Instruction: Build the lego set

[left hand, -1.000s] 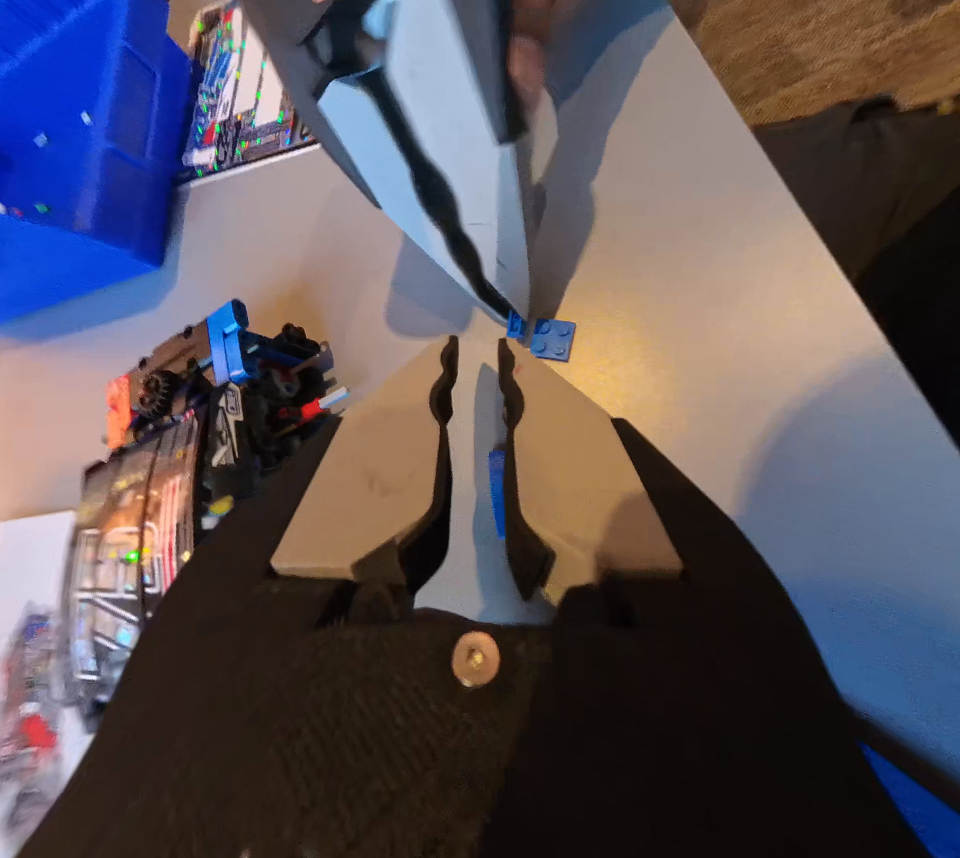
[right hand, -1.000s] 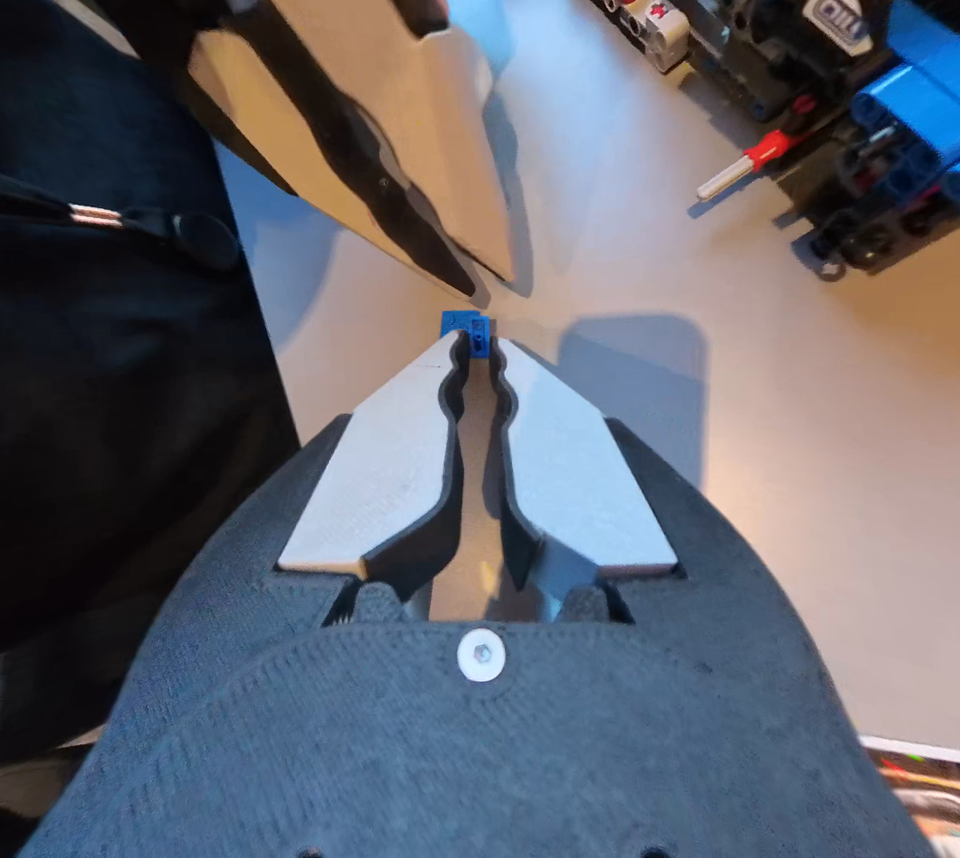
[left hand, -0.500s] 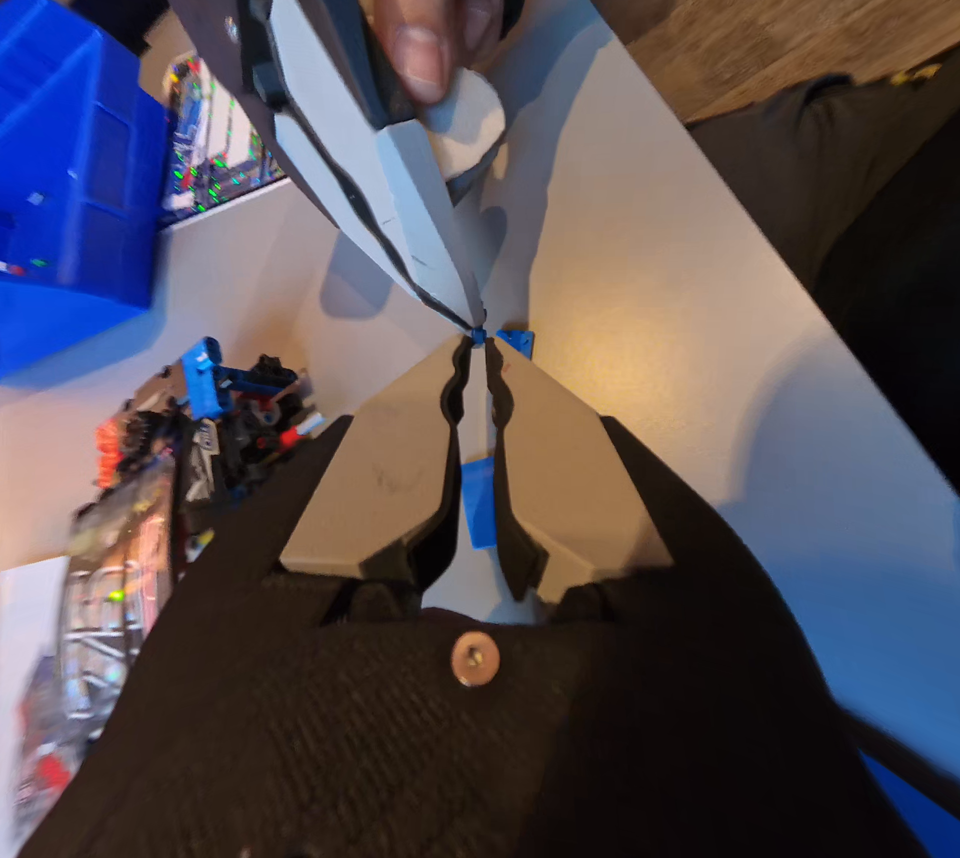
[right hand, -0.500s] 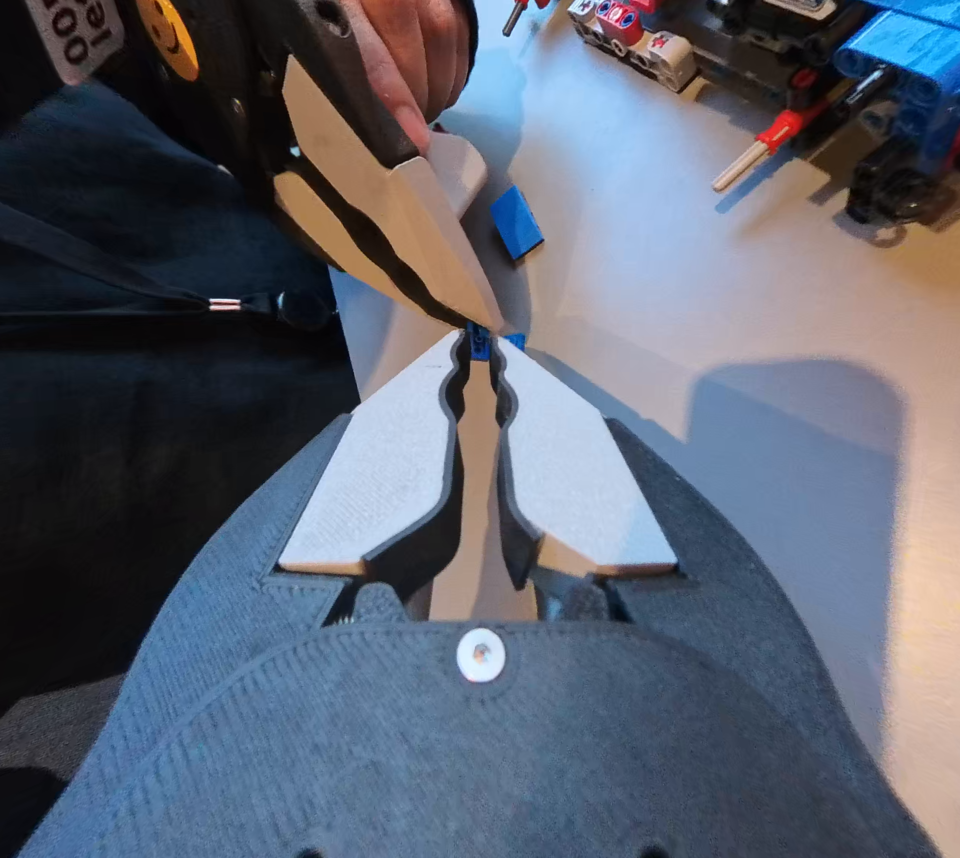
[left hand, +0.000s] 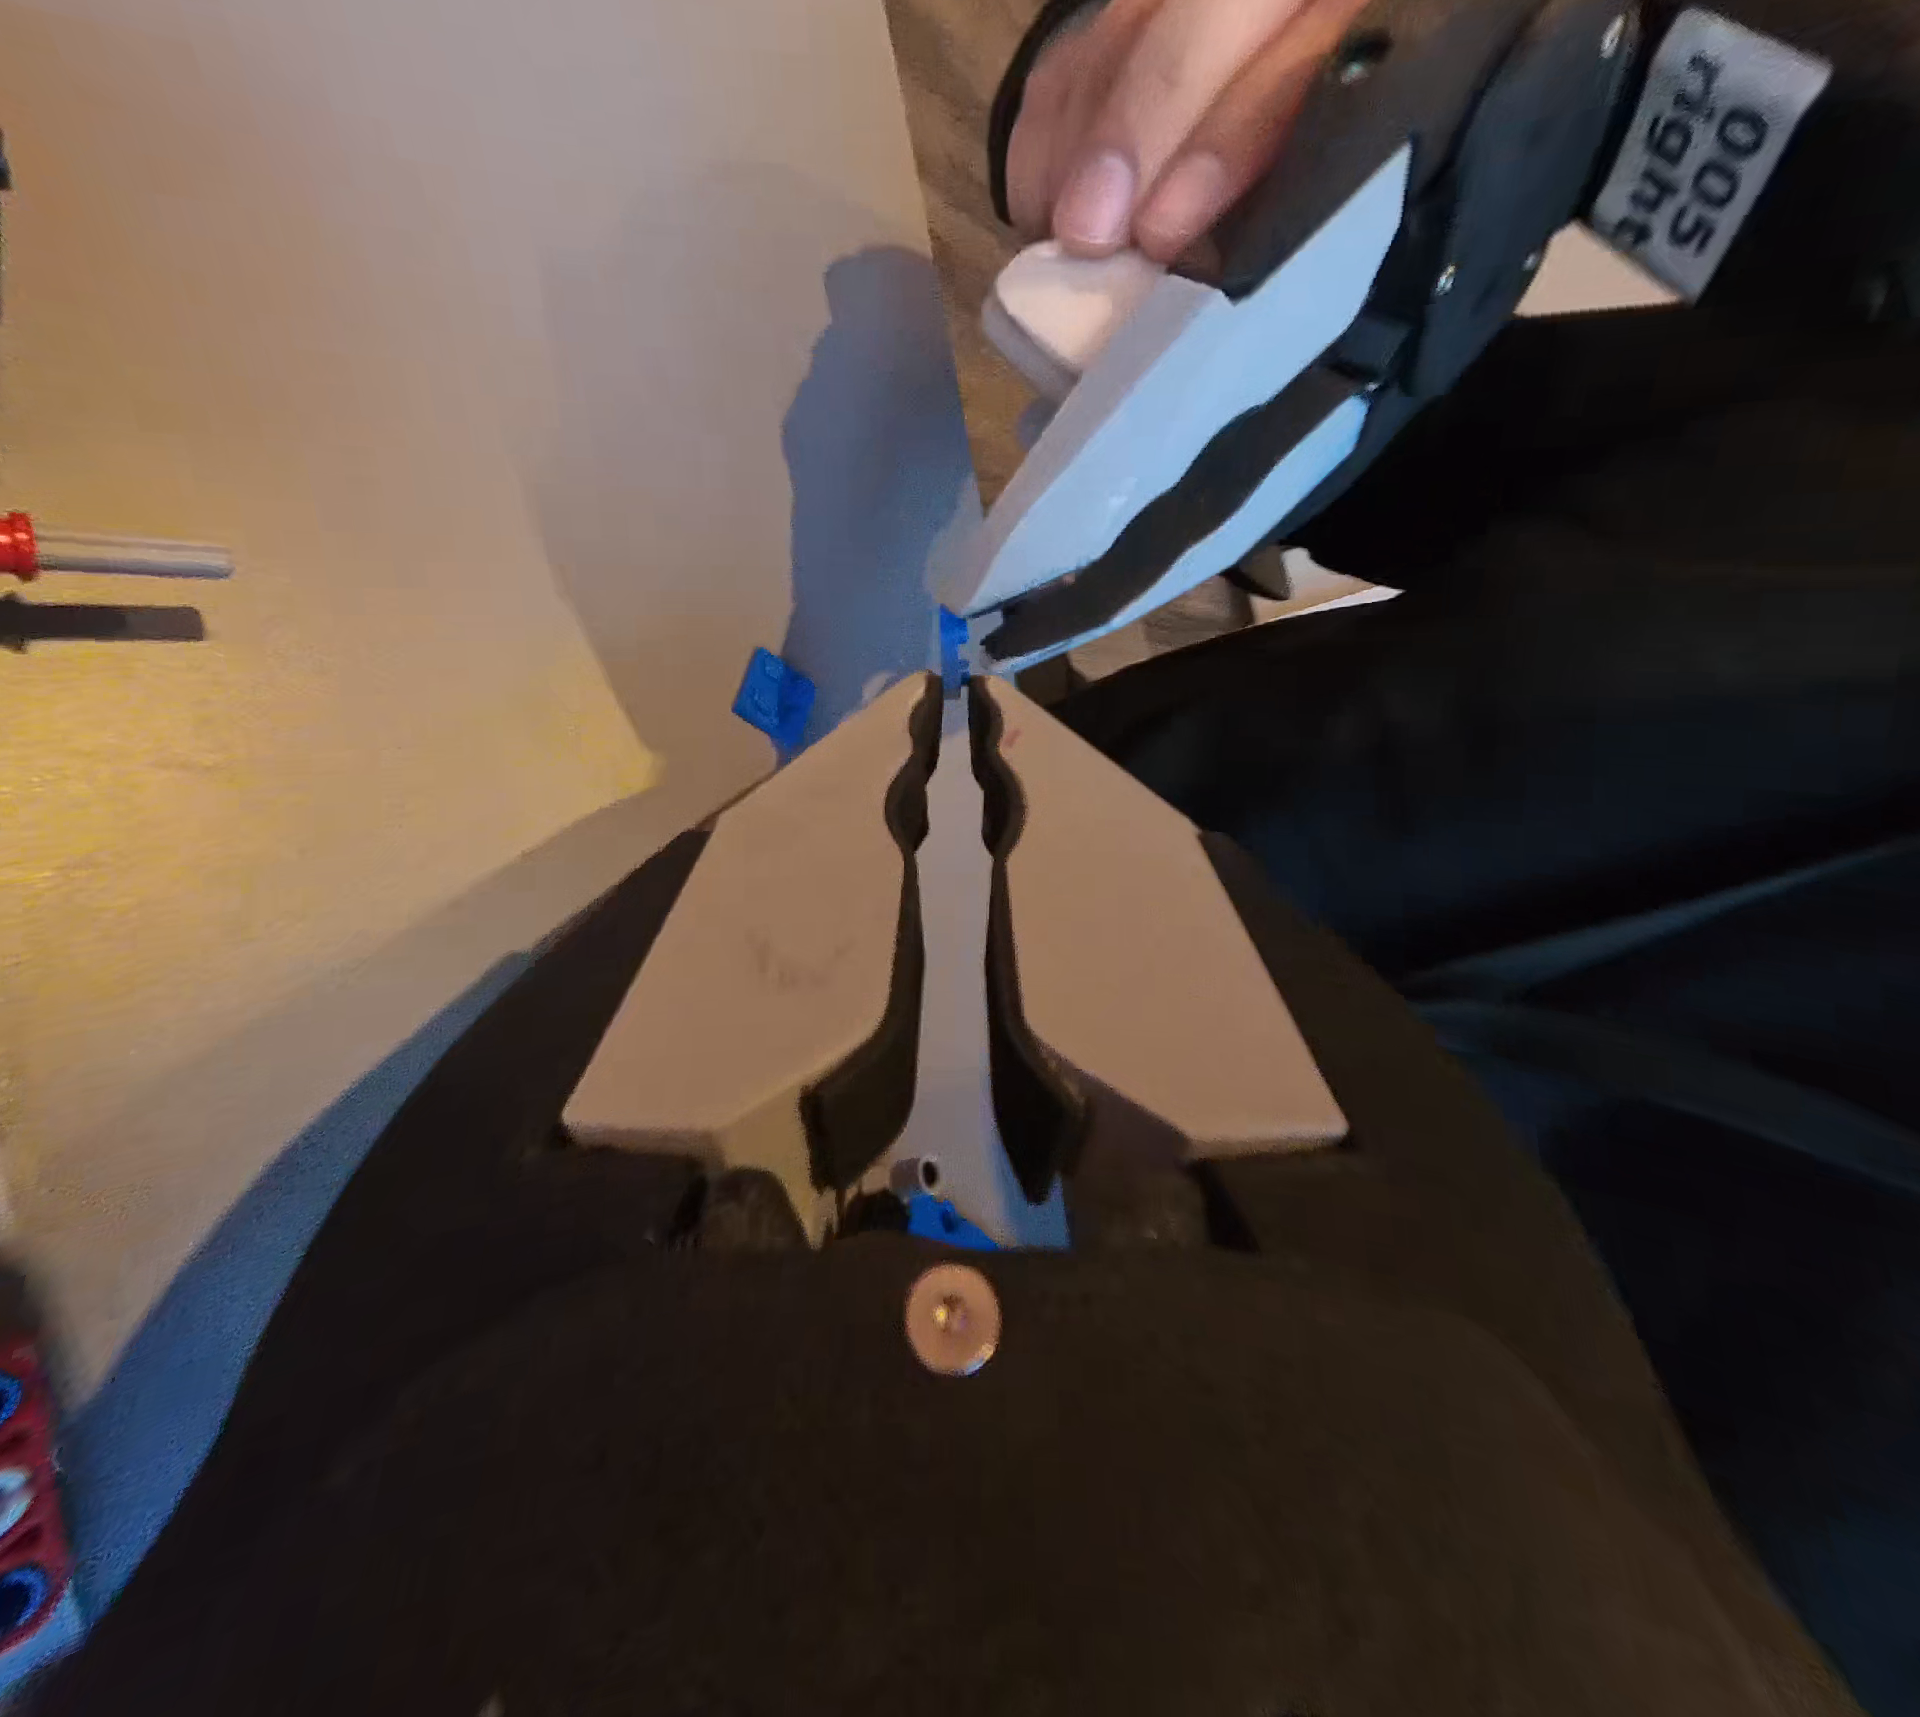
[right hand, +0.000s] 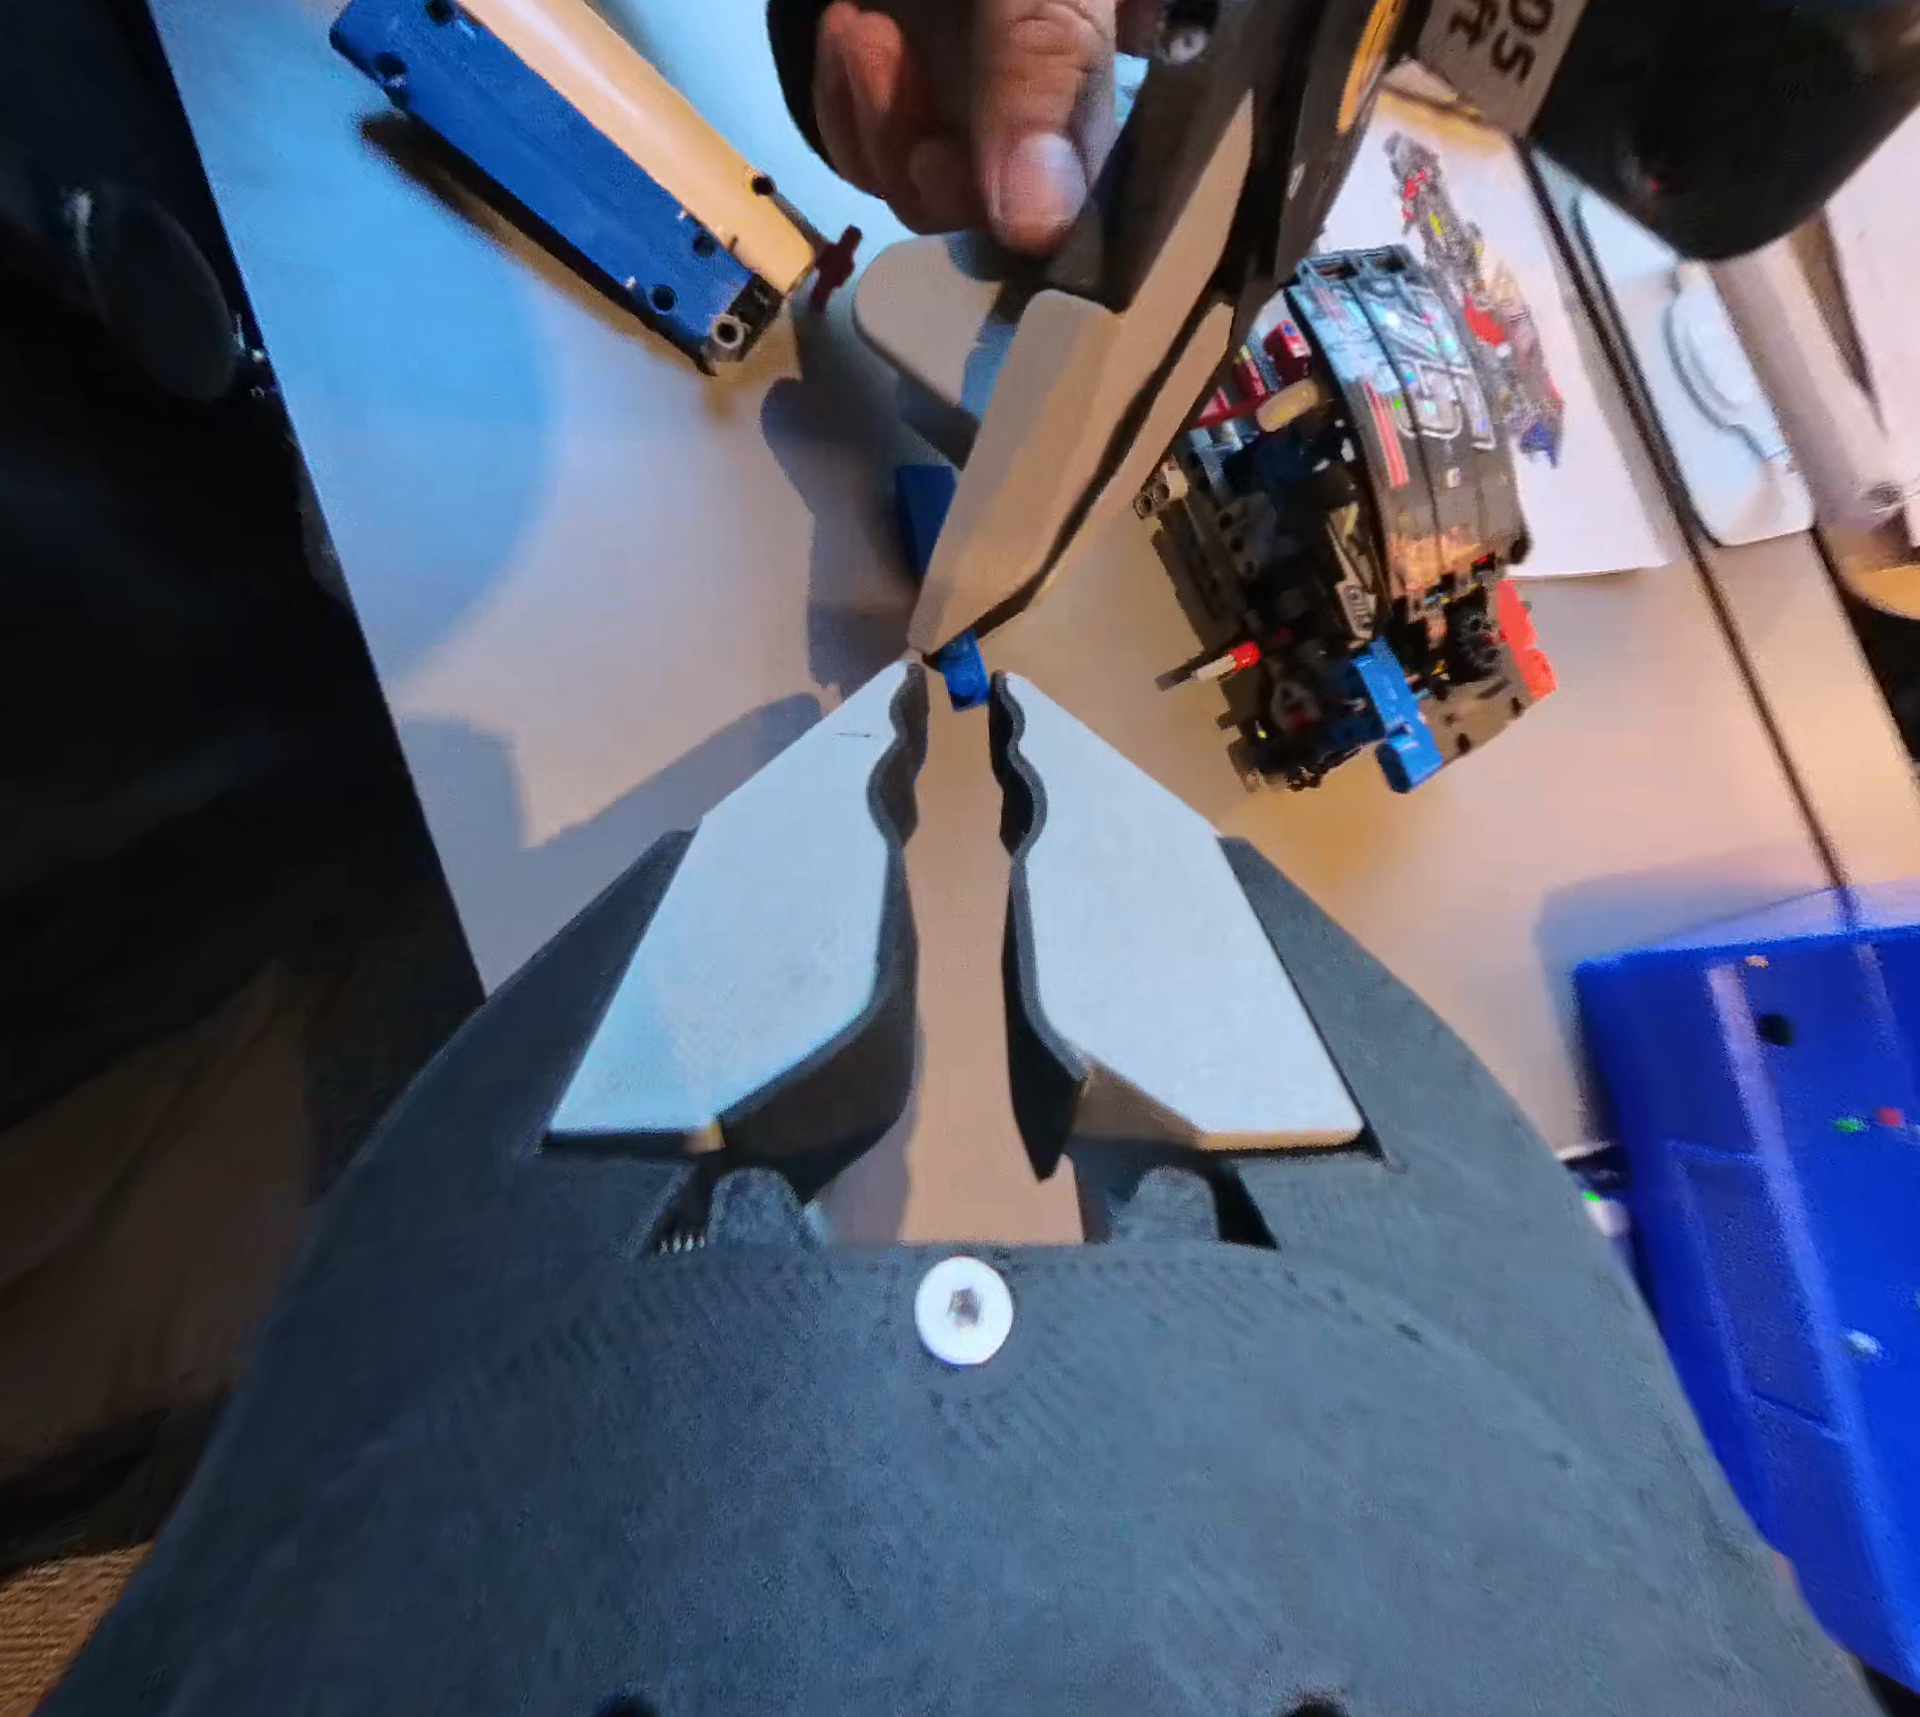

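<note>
A small blue piece (left hand: 953, 641) sits between the tips of both grippers, above the table. My left gripper (left hand: 950, 686) is shut on it with a narrow gap. In the right wrist view the left gripper comes down from above and pinches the same blue piece (right hand: 963, 675). My right gripper (right hand: 956, 680) stands slightly open around the piece, with thin gaps on both sides. A second blue plate (left hand: 774, 699) lies on the table just left of the tips; it also shows in the right wrist view (right hand: 921, 504).
The partly built dark model (right hand: 1351, 545) stands to the right on the grey table (right hand: 582, 587). A long blue and tan beam assembly (right hand: 582, 150) lies at the far left, a blue bin (right hand: 1766, 1200) at the right. A red-tipped grey axle (left hand: 114, 553) lies left. The table edge is close. My left and right fingertips are right by each other.
My left gripper closed on the small blue piece held by my right gripper. My right gripper's jaws have widened a little. Both grippers swung round, so the views turned.
</note>
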### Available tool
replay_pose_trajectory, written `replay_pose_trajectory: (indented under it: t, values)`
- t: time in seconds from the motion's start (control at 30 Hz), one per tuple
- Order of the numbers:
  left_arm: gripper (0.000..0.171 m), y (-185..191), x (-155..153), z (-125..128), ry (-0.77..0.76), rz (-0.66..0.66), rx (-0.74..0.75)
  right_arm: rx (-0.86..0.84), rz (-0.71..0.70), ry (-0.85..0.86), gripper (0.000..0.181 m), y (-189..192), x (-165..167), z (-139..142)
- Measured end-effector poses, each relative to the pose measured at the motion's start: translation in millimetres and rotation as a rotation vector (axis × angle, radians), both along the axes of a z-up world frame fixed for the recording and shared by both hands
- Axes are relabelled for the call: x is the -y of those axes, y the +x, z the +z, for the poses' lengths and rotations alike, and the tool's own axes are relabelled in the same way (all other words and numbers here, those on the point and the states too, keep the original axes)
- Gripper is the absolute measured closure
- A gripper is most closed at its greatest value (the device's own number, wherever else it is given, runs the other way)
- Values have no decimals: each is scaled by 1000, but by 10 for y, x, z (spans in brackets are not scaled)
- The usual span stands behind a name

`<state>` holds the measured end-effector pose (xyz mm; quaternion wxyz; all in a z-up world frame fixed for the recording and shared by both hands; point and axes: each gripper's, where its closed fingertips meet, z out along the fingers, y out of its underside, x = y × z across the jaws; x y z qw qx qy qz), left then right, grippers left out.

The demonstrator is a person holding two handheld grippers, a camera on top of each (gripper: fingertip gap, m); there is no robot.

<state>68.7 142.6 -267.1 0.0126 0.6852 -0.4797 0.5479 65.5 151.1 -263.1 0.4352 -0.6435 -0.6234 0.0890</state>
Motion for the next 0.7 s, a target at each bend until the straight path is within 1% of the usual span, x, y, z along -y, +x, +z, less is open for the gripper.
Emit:
replay_pose_trajectory:
  t: [0.07, 0.3, 0.5, 0.6, 0.7]
  values:
    - [170, -2, 23, 3, -35, -5, -1, 33, -10, 50, 176, 19, -12, 2]
    - [170, -4, 103, 3, -103, -43, -13, 80, 13, 81, 175, 10, 35, -37]
    - [169, -1, 145, -16, -116, -65, -25, 123, 38, 124, 175, 10, 80, -51]
    - [170, 1, 170, -15, -130, -78, -27, 102, 64, 97, 172, -30, 140, -31]
    - [170, 0, 171, -19, -120, -81, -29, 124, 66, 98, 173, -32, 137, -48]
